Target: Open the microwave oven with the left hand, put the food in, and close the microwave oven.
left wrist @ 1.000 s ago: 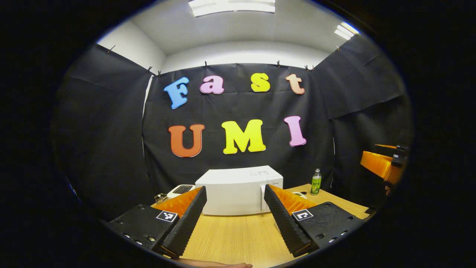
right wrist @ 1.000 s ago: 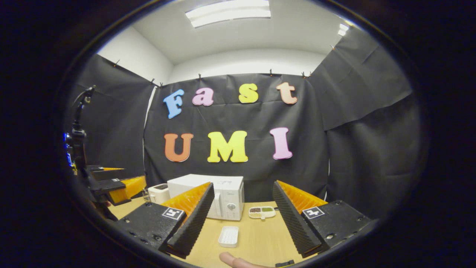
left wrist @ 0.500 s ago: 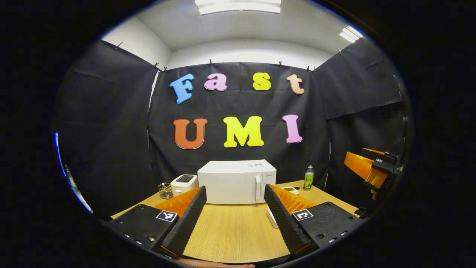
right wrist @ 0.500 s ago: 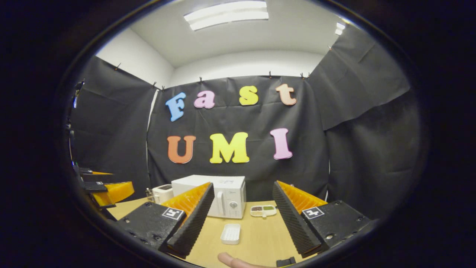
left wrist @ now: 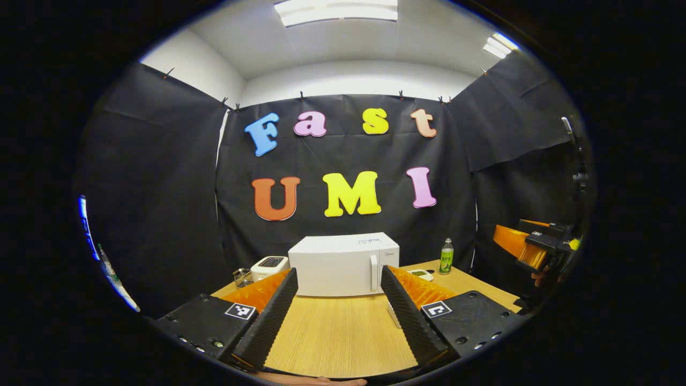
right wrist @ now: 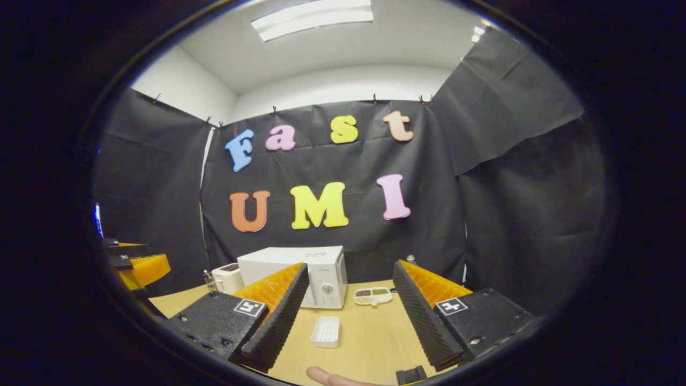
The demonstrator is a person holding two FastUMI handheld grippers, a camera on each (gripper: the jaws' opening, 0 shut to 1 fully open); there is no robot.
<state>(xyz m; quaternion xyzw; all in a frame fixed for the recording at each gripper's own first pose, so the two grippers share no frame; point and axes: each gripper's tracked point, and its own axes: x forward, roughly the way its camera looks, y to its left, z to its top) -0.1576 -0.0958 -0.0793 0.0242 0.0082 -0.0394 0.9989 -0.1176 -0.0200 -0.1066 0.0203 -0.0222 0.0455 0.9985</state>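
Observation:
The white microwave (left wrist: 343,265) stands at the back of the wooden table (left wrist: 332,332), its door shut and its vertical handle (left wrist: 373,272) on the right side. My left gripper (left wrist: 337,316) hovers open over the table in front of it, well short of the door, with nothing between its fingers. In the right gripper view the microwave (right wrist: 297,273) sits left of centre. A small divided dish (right wrist: 372,295) with dark and green food lies to its right. My right gripper (right wrist: 348,316) is open and holds nothing. The right gripper (left wrist: 530,246) also shows at the far right of the left gripper view.
A white toaster (left wrist: 269,264) and a small wire basket (left wrist: 242,277) stand left of the microwave, and a green bottle (left wrist: 445,256) to its right. An empty white rectangular tray (right wrist: 326,331) lies in front of the microwave. A fingertip (right wrist: 327,377) shows at the bottom edge.
The left gripper has drawn back and risen, so the microwave looks smaller and farther than a second ago. The right gripper view has drifted slightly. Both grippers stayed open.

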